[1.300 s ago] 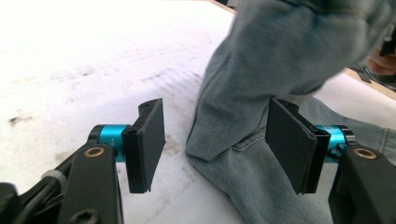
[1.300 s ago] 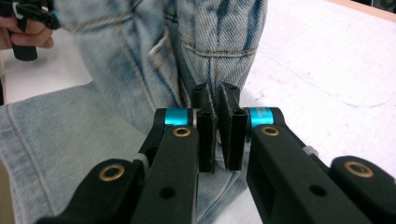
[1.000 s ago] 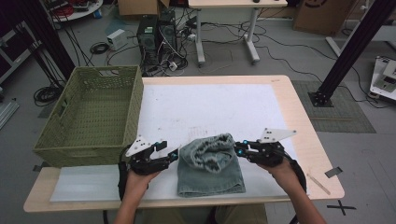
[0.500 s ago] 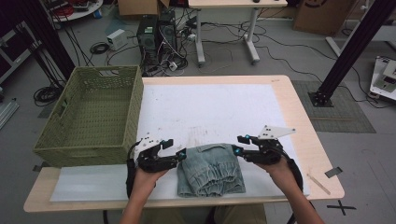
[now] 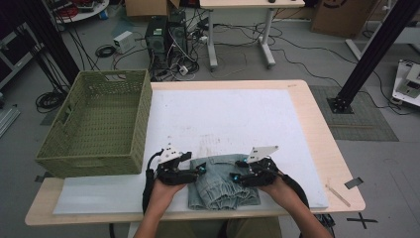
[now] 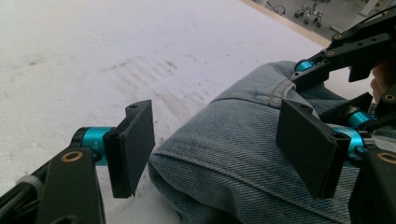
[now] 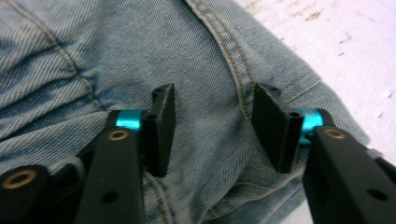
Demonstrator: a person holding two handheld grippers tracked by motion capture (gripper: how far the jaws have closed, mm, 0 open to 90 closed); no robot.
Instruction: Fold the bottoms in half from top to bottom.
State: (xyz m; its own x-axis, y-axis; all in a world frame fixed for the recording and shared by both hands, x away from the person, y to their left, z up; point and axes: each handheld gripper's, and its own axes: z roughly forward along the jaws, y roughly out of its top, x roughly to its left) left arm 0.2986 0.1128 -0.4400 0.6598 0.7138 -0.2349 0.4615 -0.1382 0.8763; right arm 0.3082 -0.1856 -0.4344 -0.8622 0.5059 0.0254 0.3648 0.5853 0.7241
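A folded pair of light-blue jeans (image 5: pixel 223 187) lies flat on the white mat (image 5: pixel 223 119) near the table's front edge. My left gripper (image 5: pixel 197 172) is at its left edge. In the left gripper view the jaws (image 6: pixel 217 119) stand wide on either side of a rolled denim fold (image 6: pixel 233 154), pads clear of it, having just been opening. My right gripper (image 5: pixel 237 176) is over the jeans' right part. Its jaws (image 7: pixel 212 100) are apart just above the cloth (image 7: pixel 93 56) beside a seam and have also just been opening. The right gripper (image 6: pixel 336 51) also appears far off in the left gripper view.
A green woven basket (image 5: pixel 89 161) stands at the table's left side, on the mat's edge. A bare wooden strip (image 5: pixel 317 129) runs along the right side, with a bit of dark tape (image 5: pixel 354 182) and a thin stick (image 5: pixel 339 193) near the front right corner.
A second ago the jeans were bunched up between both grippers. They now lie lower and flatter on the mat. Both hands have come down toward the front edge, and both pairs of jaws have let go.
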